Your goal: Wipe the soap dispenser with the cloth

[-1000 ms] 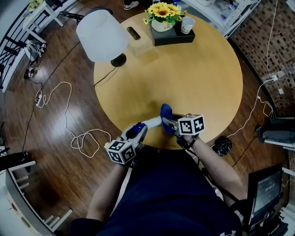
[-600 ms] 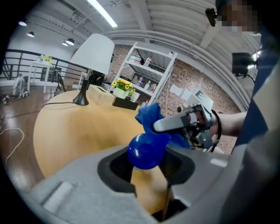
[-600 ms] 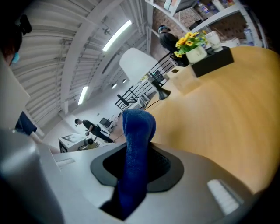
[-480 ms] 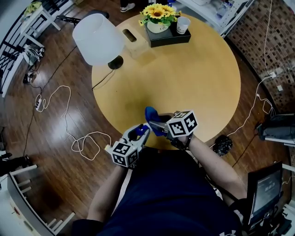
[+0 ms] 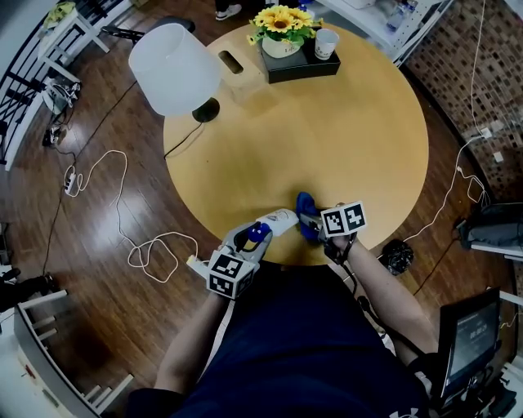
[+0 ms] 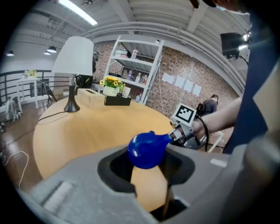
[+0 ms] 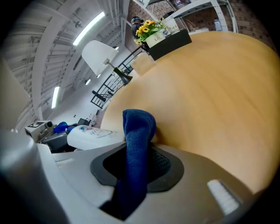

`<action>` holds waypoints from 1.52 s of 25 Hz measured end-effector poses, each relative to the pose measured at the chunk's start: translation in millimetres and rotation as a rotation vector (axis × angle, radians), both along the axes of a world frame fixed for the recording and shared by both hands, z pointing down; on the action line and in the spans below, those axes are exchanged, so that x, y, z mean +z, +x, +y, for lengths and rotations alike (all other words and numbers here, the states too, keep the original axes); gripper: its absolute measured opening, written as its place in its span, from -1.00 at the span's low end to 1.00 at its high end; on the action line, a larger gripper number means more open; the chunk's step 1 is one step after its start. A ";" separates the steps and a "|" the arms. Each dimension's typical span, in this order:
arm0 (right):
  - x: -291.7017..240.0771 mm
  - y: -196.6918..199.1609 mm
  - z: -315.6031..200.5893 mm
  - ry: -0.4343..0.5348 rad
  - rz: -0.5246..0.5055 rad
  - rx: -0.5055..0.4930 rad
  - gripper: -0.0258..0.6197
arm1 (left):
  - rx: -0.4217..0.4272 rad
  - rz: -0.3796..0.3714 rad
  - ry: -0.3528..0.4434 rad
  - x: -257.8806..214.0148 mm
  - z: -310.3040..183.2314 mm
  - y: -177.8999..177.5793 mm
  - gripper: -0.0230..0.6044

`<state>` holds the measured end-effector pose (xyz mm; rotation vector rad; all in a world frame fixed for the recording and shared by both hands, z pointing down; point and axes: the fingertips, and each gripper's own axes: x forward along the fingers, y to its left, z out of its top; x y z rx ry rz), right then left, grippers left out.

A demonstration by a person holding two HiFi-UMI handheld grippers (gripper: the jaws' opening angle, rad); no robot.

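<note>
left gripper [image 5: 255, 238]: clenched on the blue pump head [image 6: 146, 151] of the soap dispenser [image 5: 278, 220], at the near edge of the table [image 5: 327, 139]
soap dispenser: white body lying roughly level over the table's near rim, pump end in the left gripper, base end pointing toward the right gripper [image 5: 315, 222]
right gripper: grasping the cloth [image 7: 138, 131], which rises from between its jaws in a folded blue hump
cloth: just beside the white body at its base end (whether it actually presses on the plastic cannot be told)
table: round, light wood, bare across its middle
far side of table: a lamp [image 5: 173, 69] with a white shade, a wooden box [image 5: 241, 69] with a slot on top, and a black tray [image 5: 306, 64] carrying a pot of sunflowers [image 5: 280, 20] and a white cup [image 5: 325, 43]
floor: dark boards, with a white cable [image 5: 122, 204] looping to the left of the table
</note>
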<state>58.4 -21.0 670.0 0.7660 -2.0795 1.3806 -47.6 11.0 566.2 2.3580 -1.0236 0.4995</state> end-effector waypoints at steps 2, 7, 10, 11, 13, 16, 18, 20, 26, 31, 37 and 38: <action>2.9 9.1 1.0 0.005 0.011 0.033 -0.60 | 0.012 -0.041 -0.006 -1.4 -3.3 1.8 -0.49; -10.1 39.9 -7.3 0.036 -0.002 0.205 -0.60 | 0.198 -0.256 -0.023 -6.8 -14.5 30.9 -0.49; -15.7 60.2 -8.6 0.055 0.004 0.271 -0.60 | 0.365 -0.357 -0.039 -9.2 -20.7 56.4 -0.48; -17.6 65.9 -8.9 0.061 0.004 0.287 -0.60 | 0.408 -0.379 -0.042 -10.1 -22.2 63.3 -0.48; -21.0 76.0 -9.0 0.070 0.001 0.318 -0.60 | 0.454 -0.405 -0.045 -12.4 -23.6 72.9 -0.40; -26.3 87.5 -7.2 0.080 -0.015 0.366 -0.60 | 0.423 -0.401 -0.030 -19.9 -22.1 73.0 -0.27; -30.5 92.5 -5.7 0.086 -0.030 0.386 -0.60 | 0.348 -0.373 -0.035 -22.1 -15.9 63.6 -0.22; -32.2 96.3 -4.1 0.090 -0.037 0.391 -0.60 | 0.247 -0.338 -0.064 -14.8 -7.2 52.4 -0.19; -28.9 102.4 1.9 0.079 -0.032 0.370 -0.60 | 0.084 -0.321 -0.054 29.7 -4.9 64.9 0.18; -31.4 106.8 4.7 0.080 -0.025 0.356 -0.60 | 0.000 -0.346 -0.013 56.8 -33.7 84.8 0.23; -39.9 115.9 6.4 0.089 -0.005 0.328 -0.60 | -0.115 -0.243 -0.049 54.6 -60.5 72.1 -0.15; -41.7 116.5 5.3 0.091 -0.005 0.325 -0.60 | -0.173 -0.157 -0.102 48.3 -62.2 63.9 -0.16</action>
